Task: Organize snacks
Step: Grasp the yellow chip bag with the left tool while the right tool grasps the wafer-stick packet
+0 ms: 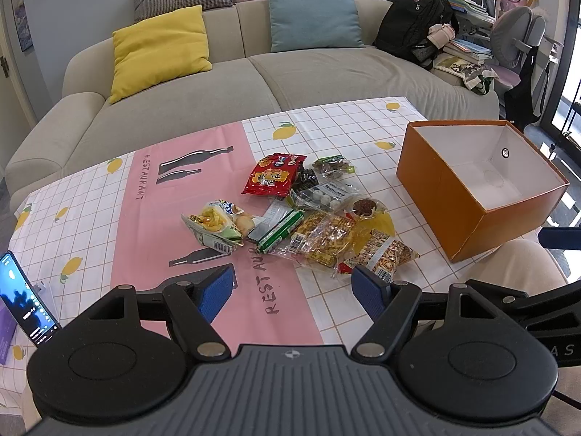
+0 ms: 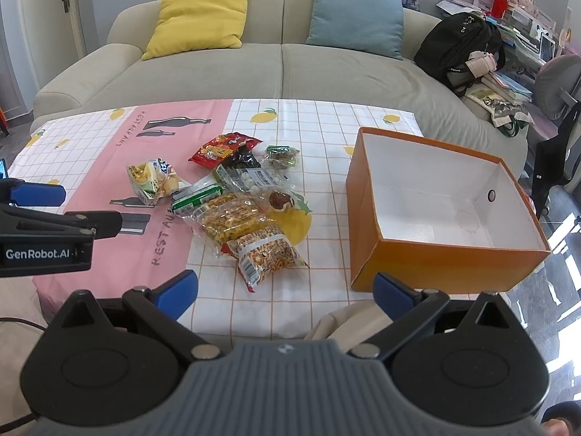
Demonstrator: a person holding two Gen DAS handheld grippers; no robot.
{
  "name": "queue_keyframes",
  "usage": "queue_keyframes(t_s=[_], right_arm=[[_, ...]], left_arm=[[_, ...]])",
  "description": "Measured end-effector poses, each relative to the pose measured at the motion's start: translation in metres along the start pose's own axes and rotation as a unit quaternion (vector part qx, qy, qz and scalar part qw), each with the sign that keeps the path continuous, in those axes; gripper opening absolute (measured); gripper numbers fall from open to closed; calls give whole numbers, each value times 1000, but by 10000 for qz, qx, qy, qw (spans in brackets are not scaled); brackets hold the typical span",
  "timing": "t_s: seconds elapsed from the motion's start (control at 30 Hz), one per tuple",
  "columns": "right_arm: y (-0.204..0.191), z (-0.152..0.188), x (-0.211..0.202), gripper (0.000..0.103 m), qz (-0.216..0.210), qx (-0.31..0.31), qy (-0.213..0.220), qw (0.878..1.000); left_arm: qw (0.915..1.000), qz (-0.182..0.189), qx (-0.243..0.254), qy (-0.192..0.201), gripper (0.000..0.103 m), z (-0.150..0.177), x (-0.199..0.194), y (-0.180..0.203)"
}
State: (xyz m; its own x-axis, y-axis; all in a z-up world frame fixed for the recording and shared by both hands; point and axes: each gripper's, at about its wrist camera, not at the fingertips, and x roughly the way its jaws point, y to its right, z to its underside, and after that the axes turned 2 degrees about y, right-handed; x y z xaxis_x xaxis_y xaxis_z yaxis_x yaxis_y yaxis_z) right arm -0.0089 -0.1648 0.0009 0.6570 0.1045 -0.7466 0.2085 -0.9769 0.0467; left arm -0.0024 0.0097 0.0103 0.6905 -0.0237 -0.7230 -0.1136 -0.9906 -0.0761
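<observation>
A pile of snack packets lies mid-table: a red bag (image 1: 273, 175) (image 2: 225, 147), a yellow-green chips bag (image 1: 212, 227) (image 2: 150, 178), a green bar (image 1: 280, 230) (image 2: 198, 198), a yellow noodle pack (image 1: 321, 238) (image 2: 232, 218) and an orange peanut bag (image 1: 385, 254) (image 2: 267, 254). An open, empty orange box (image 1: 435, 181) (image 2: 366, 218) stands to their right. My left gripper (image 1: 292, 290) is open and empty, just short of the pile. My right gripper (image 2: 285, 290) is open and empty at the table's near edge, by the box corner.
The table wears a pink and white lemon-print cloth (image 1: 109, 218) (image 2: 326, 127). A phone (image 1: 25, 298) leans at the left edge. A grey sofa (image 1: 218, 83) (image 2: 254, 69) with cushions and a black backpack (image 1: 414, 25) stands behind. The left gripper shows at the left of the right wrist view (image 2: 47, 218).
</observation>
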Motion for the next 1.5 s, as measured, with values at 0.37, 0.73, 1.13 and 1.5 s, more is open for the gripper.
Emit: queue_keyframes(t_s=[0.37,0.73,1.13,1.5], right_arm=[[3,0,8,100,-117,124,-28,9999],[-4,-5,35,95,-368,47,254,9990],[-17,-24,100,87,-320,-10,-130,9994],[-29,-20,177,94,-161,-439,-668,9967]], left_arm=[[10000,-24,-65,-58,84,2,4,-1],[9984,349,-349,-285,70,0,36,-17],[9951,439,-674,-569,63,-2,83,-43],[9864,447,-1141,-1098,72,9,134,-71]])
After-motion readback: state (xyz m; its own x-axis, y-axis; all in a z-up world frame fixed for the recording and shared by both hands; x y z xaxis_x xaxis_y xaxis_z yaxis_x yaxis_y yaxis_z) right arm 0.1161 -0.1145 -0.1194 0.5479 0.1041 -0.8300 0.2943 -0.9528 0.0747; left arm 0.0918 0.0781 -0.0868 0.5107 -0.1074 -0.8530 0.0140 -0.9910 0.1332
